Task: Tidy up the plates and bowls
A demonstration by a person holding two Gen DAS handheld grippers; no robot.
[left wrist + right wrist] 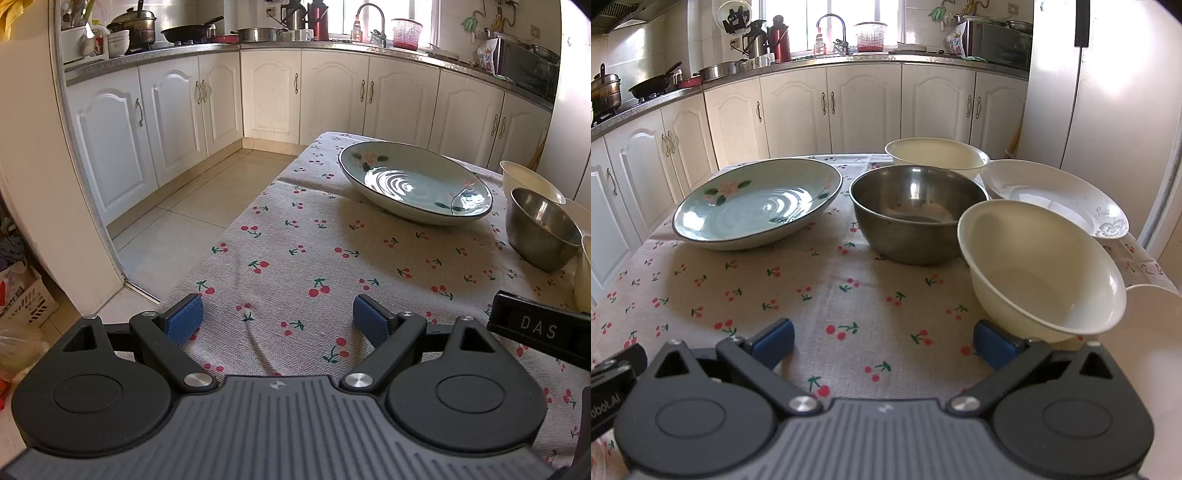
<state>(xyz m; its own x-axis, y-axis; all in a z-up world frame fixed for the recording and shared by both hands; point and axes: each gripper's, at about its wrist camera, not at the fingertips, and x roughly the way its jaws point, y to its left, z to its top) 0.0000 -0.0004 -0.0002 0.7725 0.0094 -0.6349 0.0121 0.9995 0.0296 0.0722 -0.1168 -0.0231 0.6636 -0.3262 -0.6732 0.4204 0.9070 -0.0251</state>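
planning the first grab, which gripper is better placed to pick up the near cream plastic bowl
Right. The near cream plastic bowl sits just ahead of the open right gripper, beside its right finger. From the left gripper, also open, only a sliver shows at the far right edge, past the round steel bowl.

Both wrist views look down across the table point(820, 295), sharing the green plate point(413, 184).

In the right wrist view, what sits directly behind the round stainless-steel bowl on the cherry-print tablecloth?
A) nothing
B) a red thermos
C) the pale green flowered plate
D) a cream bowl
D: a cream bowl stands just beyond the round stainless-steel bowl, while the pale green flowered plate lies to its left.
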